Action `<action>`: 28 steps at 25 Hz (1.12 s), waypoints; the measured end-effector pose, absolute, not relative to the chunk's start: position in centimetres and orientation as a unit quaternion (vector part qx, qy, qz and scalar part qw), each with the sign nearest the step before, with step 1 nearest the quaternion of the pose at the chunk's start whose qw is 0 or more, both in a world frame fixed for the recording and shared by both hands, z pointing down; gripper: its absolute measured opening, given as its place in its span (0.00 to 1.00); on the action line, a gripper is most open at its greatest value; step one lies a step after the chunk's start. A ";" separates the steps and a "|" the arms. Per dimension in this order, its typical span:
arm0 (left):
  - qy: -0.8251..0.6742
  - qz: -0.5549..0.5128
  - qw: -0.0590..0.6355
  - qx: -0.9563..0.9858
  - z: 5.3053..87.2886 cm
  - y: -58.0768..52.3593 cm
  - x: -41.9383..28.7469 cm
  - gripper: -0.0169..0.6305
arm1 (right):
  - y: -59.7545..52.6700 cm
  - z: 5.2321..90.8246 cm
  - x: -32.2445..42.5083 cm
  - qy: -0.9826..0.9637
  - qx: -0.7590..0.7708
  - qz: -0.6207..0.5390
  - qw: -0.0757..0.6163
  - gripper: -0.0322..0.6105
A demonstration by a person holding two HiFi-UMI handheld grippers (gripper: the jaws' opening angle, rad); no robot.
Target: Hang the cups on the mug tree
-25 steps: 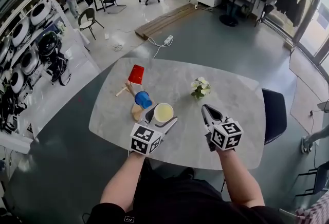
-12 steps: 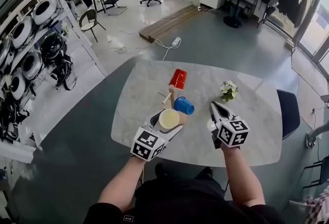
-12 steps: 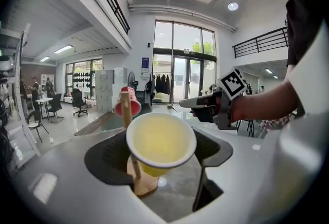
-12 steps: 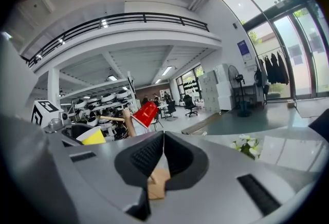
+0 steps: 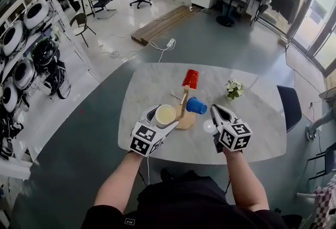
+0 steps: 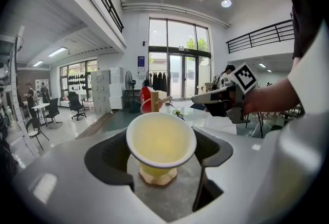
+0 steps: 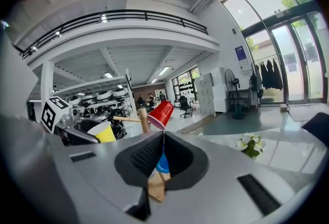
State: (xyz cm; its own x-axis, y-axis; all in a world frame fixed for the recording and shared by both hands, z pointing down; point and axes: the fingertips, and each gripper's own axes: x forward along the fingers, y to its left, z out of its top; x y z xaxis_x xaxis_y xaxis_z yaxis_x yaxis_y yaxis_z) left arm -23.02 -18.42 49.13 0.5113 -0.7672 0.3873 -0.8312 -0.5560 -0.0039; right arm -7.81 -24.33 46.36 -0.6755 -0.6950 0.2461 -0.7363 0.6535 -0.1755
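In the head view a wooden mug tree [image 5: 184, 113] stands mid-table with a red cup [image 5: 190, 79] on an upper peg and a blue cup [image 5: 196, 105] on a lower right peg. My left gripper [image 5: 163, 118] is shut on a yellow cup [image 5: 165, 114], mouth up, just left of the tree's base. The left gripper view shows that yellow cup [image 6: 161, 140] between the jaws, with the tree's post [image 6: 154, 100] behind it. My right gripper [image 5: 214, 111] is shut and holds nothing, right of the blue cup. Past its closed tips [image 7: 163, 138] a sliver of the blue cup [image 7: 162, 164] shows.
A small pot of white flowers [image 5: 233, 87] stands at the back right of the marble table [image 5: 157, 78]. A dark chair [image 5: 290, 104] is at the table's right end. Shelving with round machines lines the left wall; office chairs stand far behind.
The left gripper carried the yellow cup from the right of the tree's base to its left side. The right gripper, still shut, came closer to the blue cup. The head view shifted.
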 end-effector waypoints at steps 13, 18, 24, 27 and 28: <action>-0.507 0.210 0.105 0.830 49.8 -20.3 -24.0 0.60 | -24.2 46.6 -5.5 -0.913 0.375 0.149 0.056 0.07; -0.504 0.230 0.115 0.825 51.7 -21.7 -25.0 0.60 | -24.2 47.3 -5.5 -0.907 0.384 0.160 0.062 0.07; -0.478 0.252 0.115 0.834 53.6 -24.1 -26.5 0.60 | -25.4 47.1 -5.8 -0.890 0.423 0.162 0.059 0.07; -0.463 0.272 0.107 0.837 54.5 -25.4 -27.4 0.60 | -25.5 47.0 -6.2 -0.883 0.437 0.161 0.063 0.07; -0.458 0.280 0.102 0.837 54.8 -26.0 -27.7 0.60 | -25.6 47.0 -6.2 -0.880 0.442 0.161 0.062 0.07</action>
State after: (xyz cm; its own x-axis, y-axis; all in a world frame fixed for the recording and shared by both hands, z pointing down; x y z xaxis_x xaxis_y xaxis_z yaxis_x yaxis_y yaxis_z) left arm -27.70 -25.98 54.82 0.4234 -0.7102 0.5625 -0.8248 -0.5590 -0.0849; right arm -6.19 -25.63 47.01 -0.6021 -0.7580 0.2509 -0.7978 0.5581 -0.2283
